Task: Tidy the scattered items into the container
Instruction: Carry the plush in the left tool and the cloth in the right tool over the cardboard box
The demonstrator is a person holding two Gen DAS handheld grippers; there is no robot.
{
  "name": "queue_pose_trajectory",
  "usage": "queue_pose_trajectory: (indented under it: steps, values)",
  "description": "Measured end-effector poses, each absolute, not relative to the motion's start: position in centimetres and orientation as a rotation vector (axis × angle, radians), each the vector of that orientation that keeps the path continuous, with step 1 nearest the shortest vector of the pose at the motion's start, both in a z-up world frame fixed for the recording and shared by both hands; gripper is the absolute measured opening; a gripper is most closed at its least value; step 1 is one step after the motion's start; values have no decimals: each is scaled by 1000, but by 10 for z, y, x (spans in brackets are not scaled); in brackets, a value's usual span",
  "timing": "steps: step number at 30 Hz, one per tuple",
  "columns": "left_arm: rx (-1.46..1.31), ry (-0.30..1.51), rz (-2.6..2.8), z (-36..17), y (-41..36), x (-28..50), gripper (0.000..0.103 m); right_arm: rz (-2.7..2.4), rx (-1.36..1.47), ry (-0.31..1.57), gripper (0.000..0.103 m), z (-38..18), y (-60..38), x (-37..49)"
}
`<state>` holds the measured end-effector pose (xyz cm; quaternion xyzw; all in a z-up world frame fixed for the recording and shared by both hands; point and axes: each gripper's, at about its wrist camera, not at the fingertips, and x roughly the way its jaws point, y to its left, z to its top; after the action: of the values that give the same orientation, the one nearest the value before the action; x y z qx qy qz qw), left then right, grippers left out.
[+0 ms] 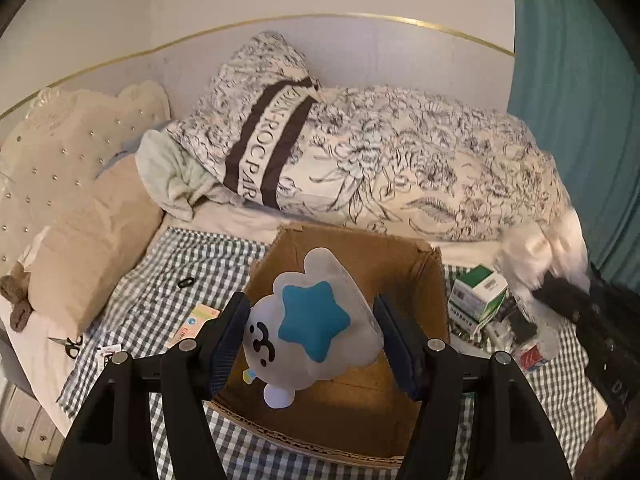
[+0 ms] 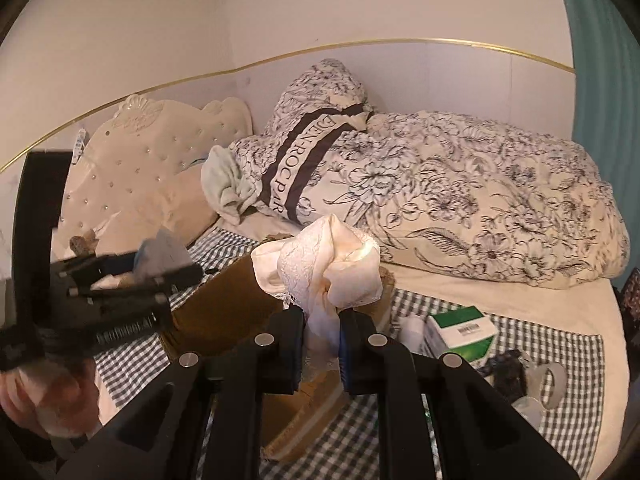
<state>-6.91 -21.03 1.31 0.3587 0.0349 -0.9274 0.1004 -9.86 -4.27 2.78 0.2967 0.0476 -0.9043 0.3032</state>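
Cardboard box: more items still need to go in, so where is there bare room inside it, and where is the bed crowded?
The cardboard box shows a bare brown floor; only the held plush toy hangs over it. The checked cloth left of the box is mostly bare. It is crowded right of the box, around the green-and-white carton.

Between the left gripper's [image 1: 312,338] matt black plastic fingers [image 1: 228,340], which bore ribbed dark pads and dull metal pins, sat a plush toy [image 1: 308,320] of smooth, faintly sheeny grey fabric with a flat blue star. Below the fingers lay a cardboard box [image 1: 352,408], brown, matt and raw at its corrugated edge. Under it spread a gingham cloth [image 1: 168,292], woven and matt. The right gripper's [image 2: 322,344] fingers pinched a white garment [image 2: 328,264], satin-glossy with rough lace trim. Right of those fingers stood a green-and-white carton [image 2: 460,334] of smooth printed card. Beyond lay a soft floral cotton duvet [image 2: 480,200].
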Motion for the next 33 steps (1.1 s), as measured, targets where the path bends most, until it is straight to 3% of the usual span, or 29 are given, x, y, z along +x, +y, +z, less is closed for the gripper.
queue_pose_trajectory:
  steps: [33]
  values:
    - [1381,148,-2647,-89,-240,-118,66,-2272,1124,270,17,-80,-132,-188]
